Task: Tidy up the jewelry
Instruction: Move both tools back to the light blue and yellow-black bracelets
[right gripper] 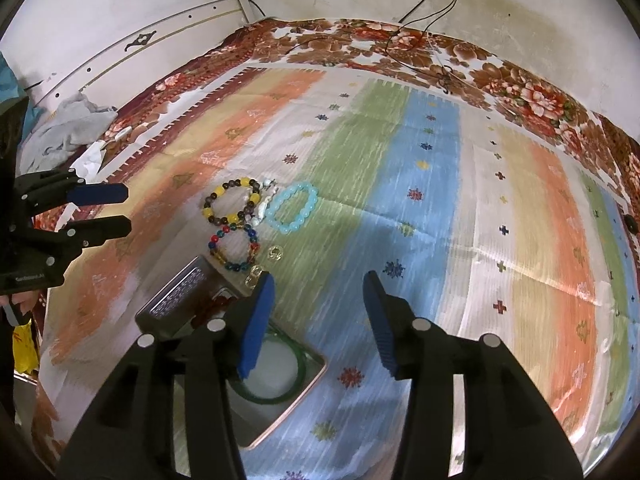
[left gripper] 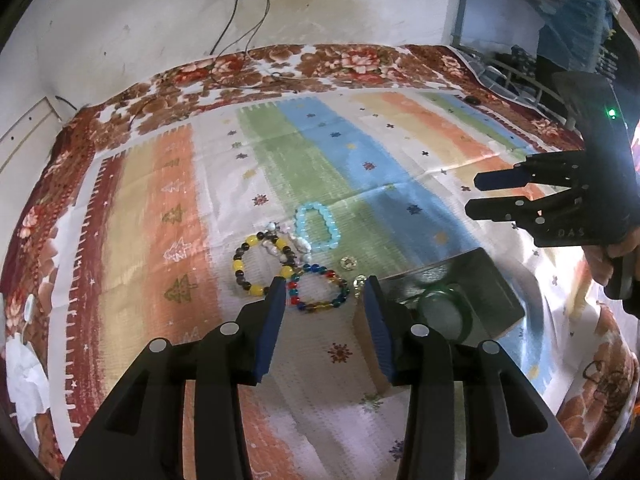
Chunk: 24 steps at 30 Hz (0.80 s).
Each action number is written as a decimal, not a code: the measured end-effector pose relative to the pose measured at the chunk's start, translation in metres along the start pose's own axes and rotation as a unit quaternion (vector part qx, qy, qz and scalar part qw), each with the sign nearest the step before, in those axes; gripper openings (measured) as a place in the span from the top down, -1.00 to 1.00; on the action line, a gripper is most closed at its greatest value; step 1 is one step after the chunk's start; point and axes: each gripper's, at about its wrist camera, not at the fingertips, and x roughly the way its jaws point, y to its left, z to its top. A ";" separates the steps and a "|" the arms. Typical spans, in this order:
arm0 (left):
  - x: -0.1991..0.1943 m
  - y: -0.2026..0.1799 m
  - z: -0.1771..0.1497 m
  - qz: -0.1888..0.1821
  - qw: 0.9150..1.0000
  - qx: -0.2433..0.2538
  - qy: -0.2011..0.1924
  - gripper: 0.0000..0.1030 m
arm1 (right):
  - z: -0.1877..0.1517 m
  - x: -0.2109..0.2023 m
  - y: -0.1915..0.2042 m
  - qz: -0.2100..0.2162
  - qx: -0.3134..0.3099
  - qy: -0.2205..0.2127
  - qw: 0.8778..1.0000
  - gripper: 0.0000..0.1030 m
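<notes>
Several bracelets lie on the striped cloth: a yellow-and-dark bead bracelet (left gripper: 262, 264) (right gripper: 231, 205), a multicoloured bead bracelet (left gripper: 320, 290) (right gripper: 234, 250), a light blue bead bracelet (left gripper: 317, 227) (right gripper: 292, 208) and a white piece (left gripper: 298, 242) (right gripper: 264, 204) between them. Two small gold rings (left gripper: 349, 263) (right gripper: 275, 254) lie beside them. An open metal box (left gripper: 494, 280) (right gripper: 312, 376) holds a green bangle (left gripper: 446, 310) (right gripper: 296, 376). My left gripper (left gripper: 325, 292) is open and empty just before the multicoloured bracelet. My right gripper (right gripper: 318, 284) is open and empty, right of the box.
The box's lid (right gripper: 176, 296) stands up at its left. The striped cloth (right gripper: 440, 200) covers a floral bedspread (right gripper: 520, 92). Cables (left gripper: 240, 20) hang from a wall socket. A grey cloth (right gripper: 68, 128) lies by the headboard.
</notes>
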 end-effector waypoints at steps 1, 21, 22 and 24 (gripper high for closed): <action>0.001 0.002 0.000 0.002 1.000 -0.003 -0.001 0.03 | 0.002 0.002 -0.001 0.001 -0.001 -0.001 1.000 0.07; 0.044 0.053 0.000 0.006 0.999 -0.054 0.006 -0.56 | 0.039 0.045 -0.013 -0.002 -0.026 0.005 1.000 -0.41; 0.046 0.055 0.000 0.008 0.998 -0.054 0.007 -0.59 | 0.042 0.049 -0.013 0.000 -0.028 0.005 1.000 -0.44; 0.049 0.060 0.001 0.011 0.998 -0.055 0.009 -0.60 | 0.046 0.055 -0.014 0.002 -0.031 0.009 0.999 -0.45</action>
